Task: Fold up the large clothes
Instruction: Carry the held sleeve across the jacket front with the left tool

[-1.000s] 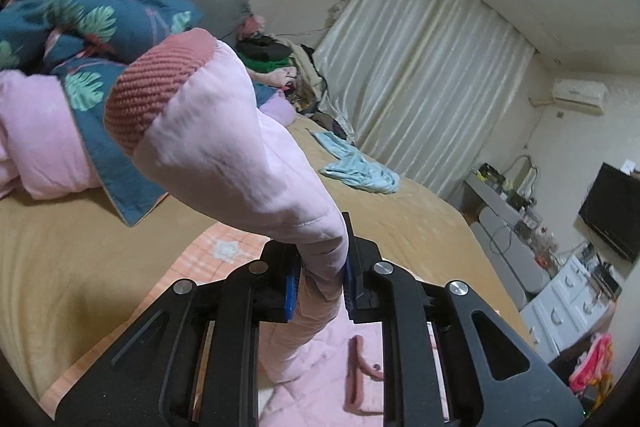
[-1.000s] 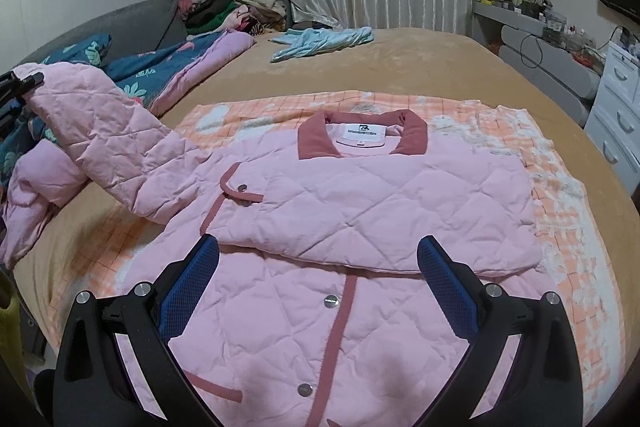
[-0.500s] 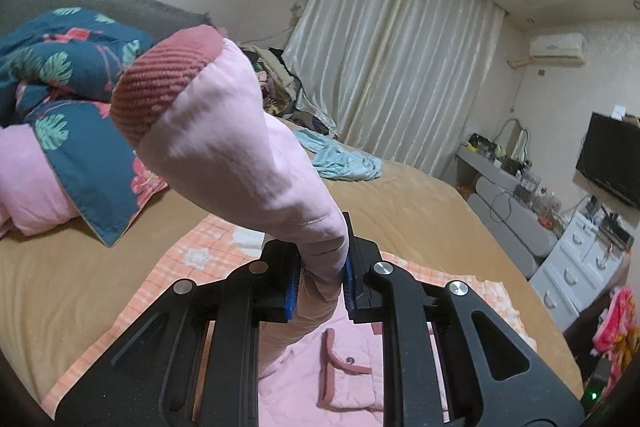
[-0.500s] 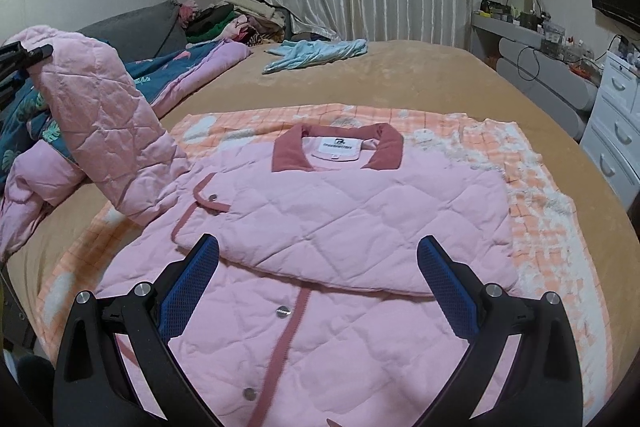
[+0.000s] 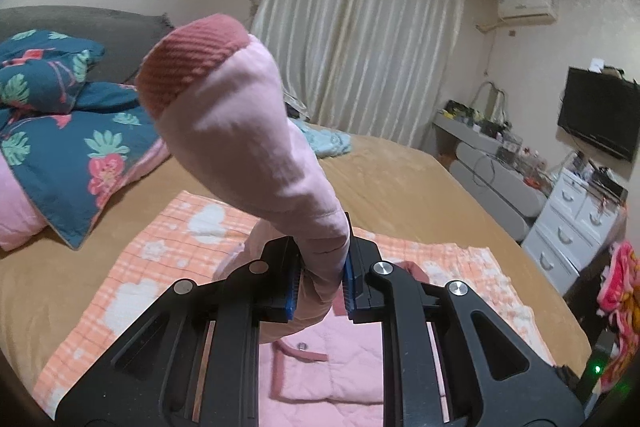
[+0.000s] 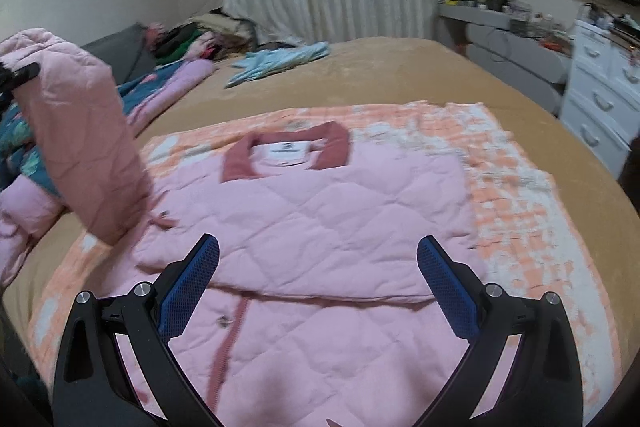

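Observation:
A pink quilted jacket (image 6: pixel 320 211) with a dusty-red collar (image 6: pixel 286 155) lies face up on an orange checked blanket (image 6: pixel 516 187) on the bed. One sleeve lies folded across its chest. My left gripper (image 5: pixel 320 279) is shut on the other sleeve (image 5: pixel 248 147), whose ribbed red cuff (image 5: pixel 188 67) sticks up above the jaws. In the right wrist view that raised sleeve (image 6: pixel 84 139) hangs at the left, over the jacket's edge. My right gripper (image 6: pixel 318 287) hovers open above the jacket's lower front, nothing between its blue pads (image 6: pixel 444 291).
A teal flowered duvet (image 5: pixel 60 139) and pink bedding lie at the bed's left. A light blue garment (image 6: pixel 280 61) and a clothes heap (image 6: pixel 188 41) sit near the curtains. A white drawer chest (image 6: pixel 600 95), grey desk and wall television stand at the right.
My left gripper has carried the sleeve rightward, inward over the jacket, and rolled somewhat. The right gripper has drifted forward over the jacket, still open.

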A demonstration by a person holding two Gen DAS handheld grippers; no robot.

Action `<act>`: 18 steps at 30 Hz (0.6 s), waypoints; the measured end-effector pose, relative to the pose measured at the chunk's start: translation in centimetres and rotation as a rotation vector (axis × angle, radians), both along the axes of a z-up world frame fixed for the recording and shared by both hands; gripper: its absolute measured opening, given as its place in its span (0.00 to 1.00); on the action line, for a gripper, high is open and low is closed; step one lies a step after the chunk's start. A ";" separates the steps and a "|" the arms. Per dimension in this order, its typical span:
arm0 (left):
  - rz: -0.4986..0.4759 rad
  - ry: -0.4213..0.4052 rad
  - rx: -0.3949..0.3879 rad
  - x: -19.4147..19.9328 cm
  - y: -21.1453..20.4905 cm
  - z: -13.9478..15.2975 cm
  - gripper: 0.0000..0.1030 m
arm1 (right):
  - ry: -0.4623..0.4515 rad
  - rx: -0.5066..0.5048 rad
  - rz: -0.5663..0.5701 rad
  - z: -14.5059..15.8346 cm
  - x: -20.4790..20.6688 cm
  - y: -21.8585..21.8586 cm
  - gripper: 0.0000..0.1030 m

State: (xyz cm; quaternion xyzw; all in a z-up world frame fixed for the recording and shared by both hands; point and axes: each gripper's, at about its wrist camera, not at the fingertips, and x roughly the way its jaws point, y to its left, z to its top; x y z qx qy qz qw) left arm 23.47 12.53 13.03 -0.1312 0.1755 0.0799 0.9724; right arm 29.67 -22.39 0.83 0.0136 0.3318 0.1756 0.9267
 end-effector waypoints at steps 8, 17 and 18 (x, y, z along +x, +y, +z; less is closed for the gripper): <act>-0.083 0.036 0.019 2.1 -4.2 -1.7 0.09 | 0.003 0.018 -0.084 -0.3 0.6 -3.1 0.96; -0.158 0.085 0.045 3.8 -8.5 -4.2 0.09 | 0.014 0.051 -0.124 -0.2 1.0 -5.3 0.96; -0.165 0.091 0.049 4.0 -8.8 -4.5 0.09 | 0.013 0.054 -0.131 -0.1 1.0 -5.6 0.96</act>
